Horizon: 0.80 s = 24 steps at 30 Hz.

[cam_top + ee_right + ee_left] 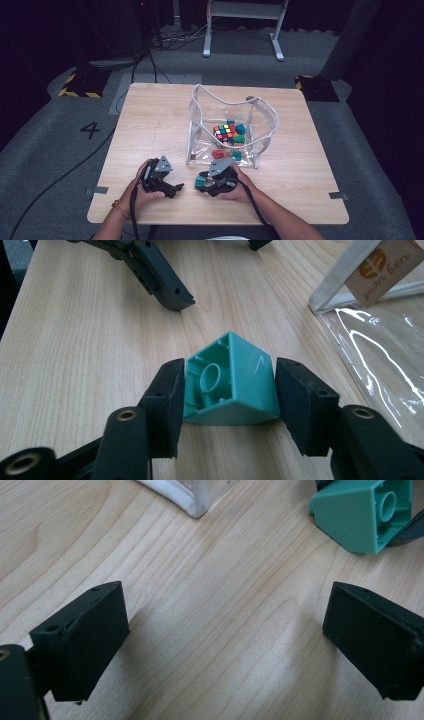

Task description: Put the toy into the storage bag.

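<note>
**Teal block caught between the right tongs near the bench's front edge**

The right tongs [227,390] had a teal building block [231,382] between their jaws. The block was tipped on a corner with its hollow underside and inner tube turned toward the hand. The left pad lay flat against one face of the block, and the right pad met the block's far edge, so the block was pinched rather than loose. It stayed low over the bench [150,115], just in front of the person's right hand [235,187].

The left tongs [225,640] stood spread wide with nothing but bare wood between the jaws. They rested close beside the right tongs, their tips pointing toward them. From the left tongs the teal block showed ahead and to the right, and a white-trimmed corner of the clear bag [232,127] sat just beyond.

That bag stood open directly past the right tongs, near enough that its front wall and a tan label [387,267] lay just off the right jaw. Inside it sat a colour cube [223,132] and several small blocks.

Beyond the left tongs the wood ran open all the way to the far and left edges of the bench. Behind both tongs, only a narrow strip of bench remained before the front edge, where the forearms came in. To the right of the bag a broad band of open wood reached the right edge.
</note>
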Tool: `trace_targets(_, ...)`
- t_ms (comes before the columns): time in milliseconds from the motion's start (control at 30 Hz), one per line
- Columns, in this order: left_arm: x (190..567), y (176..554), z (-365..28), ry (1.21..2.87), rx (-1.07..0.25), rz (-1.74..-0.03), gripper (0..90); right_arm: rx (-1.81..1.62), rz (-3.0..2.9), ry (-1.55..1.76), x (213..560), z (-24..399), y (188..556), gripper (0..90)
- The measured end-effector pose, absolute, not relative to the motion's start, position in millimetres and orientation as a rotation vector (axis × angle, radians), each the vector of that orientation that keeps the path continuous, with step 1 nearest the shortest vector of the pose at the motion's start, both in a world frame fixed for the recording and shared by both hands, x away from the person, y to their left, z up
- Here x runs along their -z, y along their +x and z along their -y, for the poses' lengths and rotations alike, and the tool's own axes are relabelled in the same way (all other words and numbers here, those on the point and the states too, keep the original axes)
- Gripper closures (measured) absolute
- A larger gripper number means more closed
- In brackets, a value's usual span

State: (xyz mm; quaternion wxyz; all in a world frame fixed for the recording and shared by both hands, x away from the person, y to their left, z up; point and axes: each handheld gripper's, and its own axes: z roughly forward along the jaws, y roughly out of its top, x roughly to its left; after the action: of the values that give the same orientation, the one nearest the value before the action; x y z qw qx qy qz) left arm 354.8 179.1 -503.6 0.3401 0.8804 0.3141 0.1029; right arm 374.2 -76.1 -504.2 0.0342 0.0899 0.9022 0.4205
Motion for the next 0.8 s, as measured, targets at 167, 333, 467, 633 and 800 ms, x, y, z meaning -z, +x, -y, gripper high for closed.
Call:
trace_targets(167,503.5,354.9,-179.1,2.292,-0.268,-0.817,4.6,-1.315,-2.753,0.237,504.7,80.4,373.8,47.7)
trace_targets(333,503.6,354.8,-179.0,2.288,-0.268,-0.821,4.6,-1.315,-2.767,0.25,504.5,87.2,369.2,47.7)
trace_targets(467,503.7,354.8,-178.9,2.288,-0.268,-0.821,4.6,-1.293,-2.771,0.252,503.7,93.9,367.5,47.7)
trace_targets(633,503.7,354.8,-178.9,2.287,-0.268,-0.821,4.6,-1.286,-2.765,0.248,503.1,100.2,368.8,47.8)
trace_targets(800,503.7,354.8,-178.9,2.287,-0.268,-0.821,4.6,-1.254,-2.772,0.317,495.5,112.5,366.0,47.8)
